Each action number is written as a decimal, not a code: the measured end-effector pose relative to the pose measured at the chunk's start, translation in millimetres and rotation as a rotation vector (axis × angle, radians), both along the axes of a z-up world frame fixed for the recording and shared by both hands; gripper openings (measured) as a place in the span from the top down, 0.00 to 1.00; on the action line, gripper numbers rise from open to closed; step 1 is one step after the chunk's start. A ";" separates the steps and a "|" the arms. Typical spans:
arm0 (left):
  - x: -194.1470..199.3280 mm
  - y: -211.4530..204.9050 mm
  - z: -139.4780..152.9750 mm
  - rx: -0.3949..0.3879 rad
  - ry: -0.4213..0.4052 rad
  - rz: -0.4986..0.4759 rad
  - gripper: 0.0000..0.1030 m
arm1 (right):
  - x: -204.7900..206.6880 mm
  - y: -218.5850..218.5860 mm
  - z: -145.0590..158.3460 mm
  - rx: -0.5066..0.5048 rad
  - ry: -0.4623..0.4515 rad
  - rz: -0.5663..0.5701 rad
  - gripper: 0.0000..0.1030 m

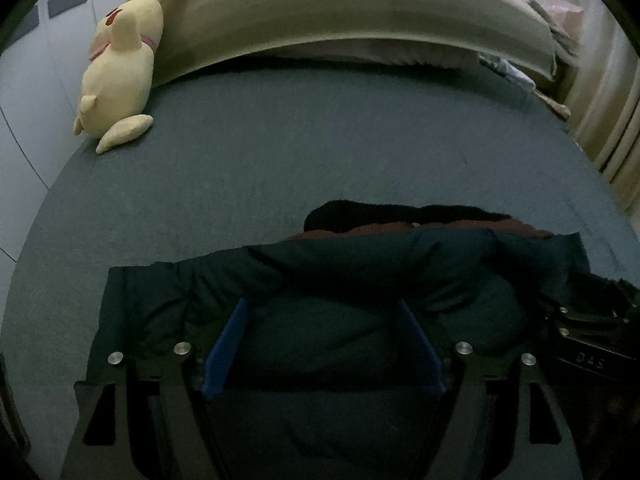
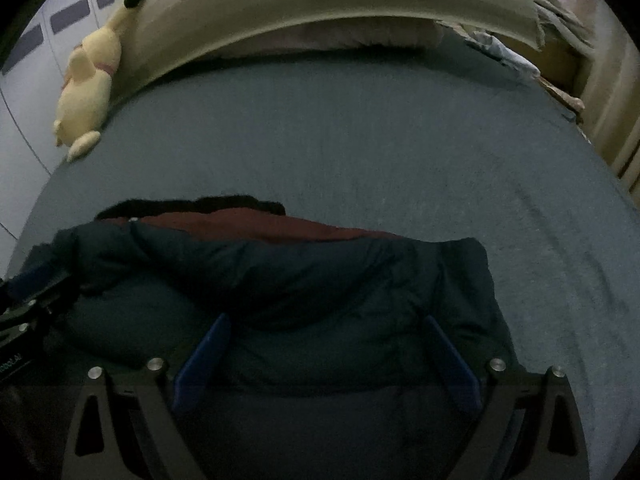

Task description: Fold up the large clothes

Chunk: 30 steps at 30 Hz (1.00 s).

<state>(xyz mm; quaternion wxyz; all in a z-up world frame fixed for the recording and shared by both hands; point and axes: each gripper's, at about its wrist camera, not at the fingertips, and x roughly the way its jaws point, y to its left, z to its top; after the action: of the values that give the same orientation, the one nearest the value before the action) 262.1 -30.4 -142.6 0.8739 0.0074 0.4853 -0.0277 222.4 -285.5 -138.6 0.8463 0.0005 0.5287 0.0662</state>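
Observation:
A dark navy puffy jacket [image 1: 360,264] [image 2: 280,272] lies folded on the grey-blue bed sheet [image 1: 280,160] [image 2: 360,140]. Its dark red lining [image 2: 260,226] and a black collar edge [image 1: 360,210] show along the far side. My left gripper [image 1: 322,304] hangs over the jacket's left part, its blue fingers [image 1: 228,344] spread wide, tips at a rolled fold of the fabric, pads not pressing. My right gripper [image 2: 326,320] stands the same way over the right part, blue fingers [image 2: 452,360] wide apart. Each gripper's body shows at the edge of the other's view [image 1: 592,332] [image 2: 28,312].
A yellow plush toy [image 1: 120,60] [image 2: 88,76] leans at the bed's far left corner against a long beige cushion [image 1: 340,8] [image 2: 320,0]. Crumpled items [image 1: 516,72] lie at the far right. A beige curtain [image 1: 616,120] hangs right; a pale wall [image 1: 36,72] runs left.

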 end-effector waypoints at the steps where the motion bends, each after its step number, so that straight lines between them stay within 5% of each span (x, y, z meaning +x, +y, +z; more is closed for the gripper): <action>1: 0.4 -1.2 -2.6 0.006 0.007 0.001 0.23 | 1.4 0.4 -0.2 -0.007 0.001 0.001 0.04; 17: 6.3 -8.2 -25.6 0.078 0.030 0.011 0.15 | 1.5 19.3 -11.0 -0.066 0.002 -0.002 0.02; 20: 1.1 -2.4 -15.9 0.050 0.024 0.010 0.15 | -8.8 14.5 10.8 -0.057 -0.015 -0.028 0.03; 25: -44.5 25.8 24.7 -0.019 -0.046 0.059 0.16 | -64.6 18.7 71.1 0.019 -0.145 0.030 0.02; 30: -133.6 29.2 49.6 -0.010 -0.152 -0.014 0.16 | -144.4 49.0 70.3 -0.015 -0.181 0.154 0.02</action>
<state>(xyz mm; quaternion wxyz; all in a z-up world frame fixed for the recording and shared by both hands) 128.5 -1.1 -93.0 0.9080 0.0086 0.4175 -0.0357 78.0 -236.5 -68.3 0.8828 -0.0523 0.4493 0.1270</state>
